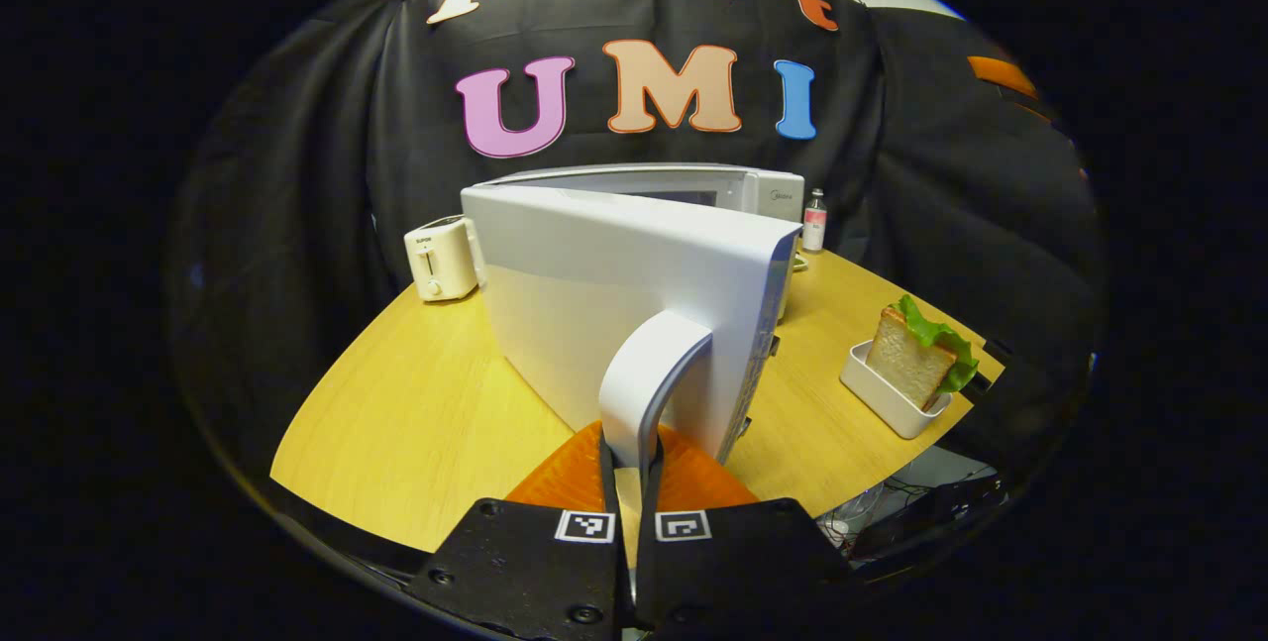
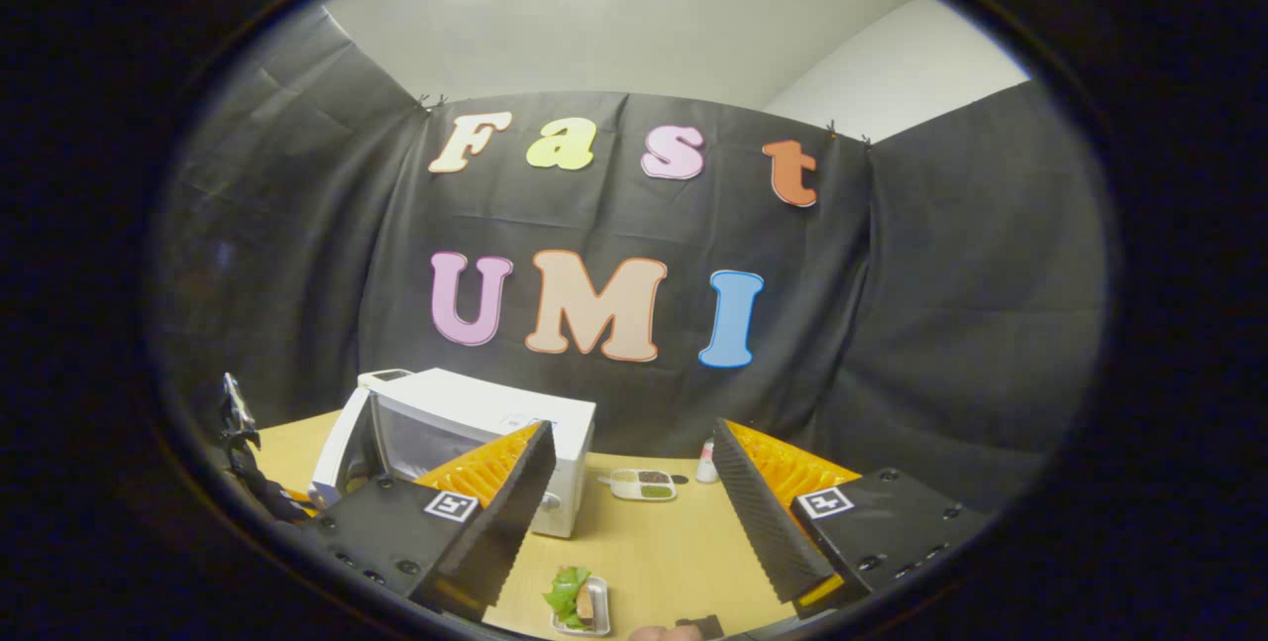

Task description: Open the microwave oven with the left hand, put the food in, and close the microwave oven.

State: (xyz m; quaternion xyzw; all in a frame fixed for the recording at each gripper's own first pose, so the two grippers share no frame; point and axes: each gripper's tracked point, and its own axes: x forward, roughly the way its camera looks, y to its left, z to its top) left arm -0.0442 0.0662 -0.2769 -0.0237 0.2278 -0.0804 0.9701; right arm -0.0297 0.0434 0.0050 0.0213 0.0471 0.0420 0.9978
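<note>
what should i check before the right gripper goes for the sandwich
1. Microwave door swung open: ok, the cavity shows in the right gripper view.
2. Left gripper shut on the door handle: ok, both fingers clamp it.
3. Right gripper open and empty: ok, fingers stand wide apart.
4. Sandwich upright in its white tray on the table: ok, untouched.
5. Door open wide enough for the sandwich: cannot tell.
6. Cavity empty: cannot tell, the right gripper hides part of it.
</note>
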